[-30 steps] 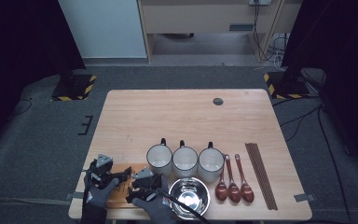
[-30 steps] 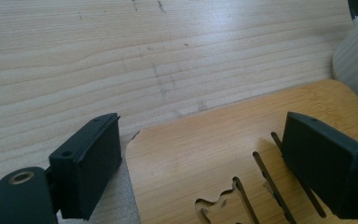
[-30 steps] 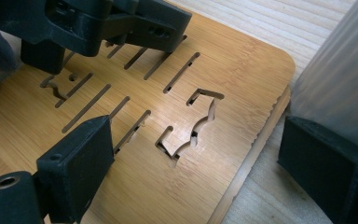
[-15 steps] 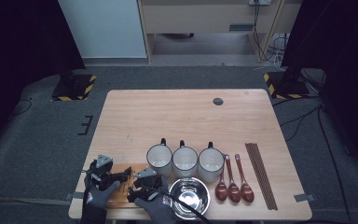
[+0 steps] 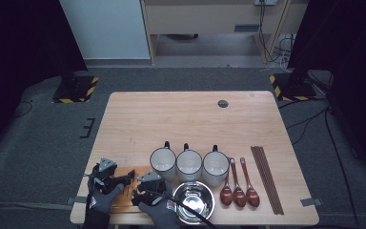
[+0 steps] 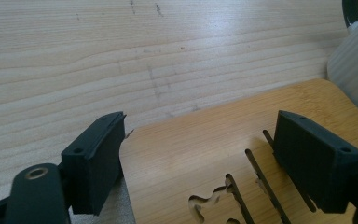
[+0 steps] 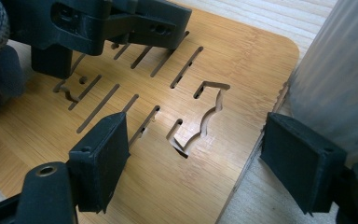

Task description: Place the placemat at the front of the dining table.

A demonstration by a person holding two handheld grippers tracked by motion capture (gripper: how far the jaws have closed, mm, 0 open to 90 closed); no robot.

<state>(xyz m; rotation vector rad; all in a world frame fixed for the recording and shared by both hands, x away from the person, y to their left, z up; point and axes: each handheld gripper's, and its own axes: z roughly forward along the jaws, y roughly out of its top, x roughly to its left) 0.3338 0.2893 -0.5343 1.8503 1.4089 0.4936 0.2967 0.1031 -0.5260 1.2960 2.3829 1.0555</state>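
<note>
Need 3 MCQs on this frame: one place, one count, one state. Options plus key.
1. Where does the slotted bamboo board lie?
A. near left corner of the wooden table
B. far right corner
C. under the spoons

2. How many white ribbed mugs stand in the row?
A. two
B. three
C. five

3. How are the left gripper's jaws?
A. open over the board
C. clamped on a mug
B. holding chopsticks

Key: 1 A, board sits by the hands at that corner. 2 B, three side by side. 3 A, pads stand apart, nothing pinched.
</note>
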